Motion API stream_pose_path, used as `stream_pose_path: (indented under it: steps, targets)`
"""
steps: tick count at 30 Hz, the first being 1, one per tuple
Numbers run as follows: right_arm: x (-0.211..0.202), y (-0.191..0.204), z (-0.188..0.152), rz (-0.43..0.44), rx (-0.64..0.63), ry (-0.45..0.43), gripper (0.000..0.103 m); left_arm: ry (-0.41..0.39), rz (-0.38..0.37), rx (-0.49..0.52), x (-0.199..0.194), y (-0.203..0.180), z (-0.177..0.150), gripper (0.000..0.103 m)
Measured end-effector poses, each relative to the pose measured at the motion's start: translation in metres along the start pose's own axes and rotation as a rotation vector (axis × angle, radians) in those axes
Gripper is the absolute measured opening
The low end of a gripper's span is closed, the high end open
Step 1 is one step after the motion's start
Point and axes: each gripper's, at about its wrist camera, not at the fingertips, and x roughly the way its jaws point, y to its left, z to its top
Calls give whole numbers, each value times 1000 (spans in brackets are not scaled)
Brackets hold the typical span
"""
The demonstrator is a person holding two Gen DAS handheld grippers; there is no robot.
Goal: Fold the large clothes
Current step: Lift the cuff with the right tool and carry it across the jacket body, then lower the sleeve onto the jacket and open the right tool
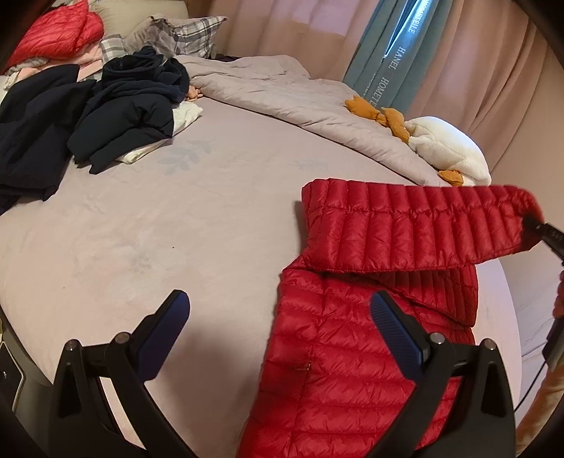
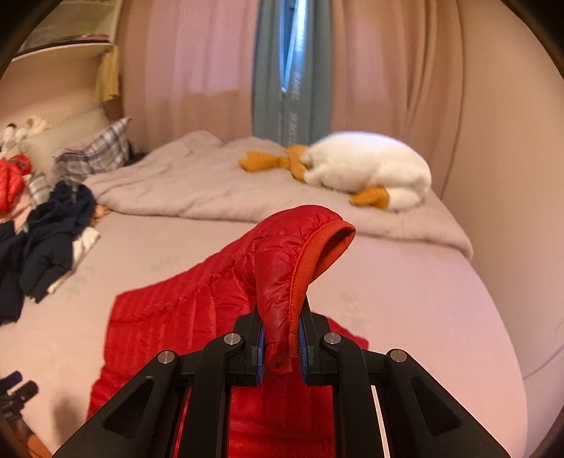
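Observation:
A red quilted down jacket (image 1: 338, 356) lies flat on the pale bed sheet (image 1: 176, 218) at the right. One sleeve (image 1: 416, 229) is lifted off the bed and stretched to the right. My right gripper (image 2: 282, 317) is shut on the sleeve cuff (image 2: 303, 267), which stands up between its pads. In the left wrist view the right gripper (image 1: 539, 229) shows at the sleeve's far end. My left gripper (image 1: 278, 313) hangs open above the jacket's left edge, its left finger over bare sheet and its right finger (image 1: 394, 334) over the jacket body.
Dark navy clothes (image 1: 105, 116) are piled at the bed's far left, with another red jacket (image 1: 56, 31) and plaid pillows (image 1: 187, 31) behind. A crumpled grey quilt (image 1: 299, 102) and a white plush goose (image 1: 447, 148) lie at the back right. Curtains (image 1: 458, 70) hang behind.

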Motion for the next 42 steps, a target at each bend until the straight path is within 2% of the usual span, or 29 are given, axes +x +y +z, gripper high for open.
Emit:
stream_pose_path:
  steps: [12,17,19,21,23,25,28,30,35,42]
  targets:
    - [60,-38,-55,-93,109,209,15,36,-39,50,22,-28,3,102]
    - [75,-48,-76,-92,139,276,15,51,-120,67,41,-45,17,101]
    - [75,-47,-82,-91,144,288,15,50,-188,59,52,-54,25,95]
    - [75,-49,-85,-90,150,290,15,56,-217,52,65,-62,33,88]
    - [76,-50,-89,-83,158,295,15,70,-219,60,82,-70,38,75]
    - [78,-53,-92,-81,163,300,15,95,-232,66,101,-78,42,58]
    - [86,-58,-97,-78,163,312,15,129,-241,72,126,-86,42,46]
    - [90,-61,-103,-75,173,322,15,146,-241,81,140,-90,42,44]
    - [104,-69,-116,-72,198,357,15,219,-175,91,183,-91,35,40]
    - [120,-74,-128,-53,224,374,15,238,-123,120,203,-90,27,39]
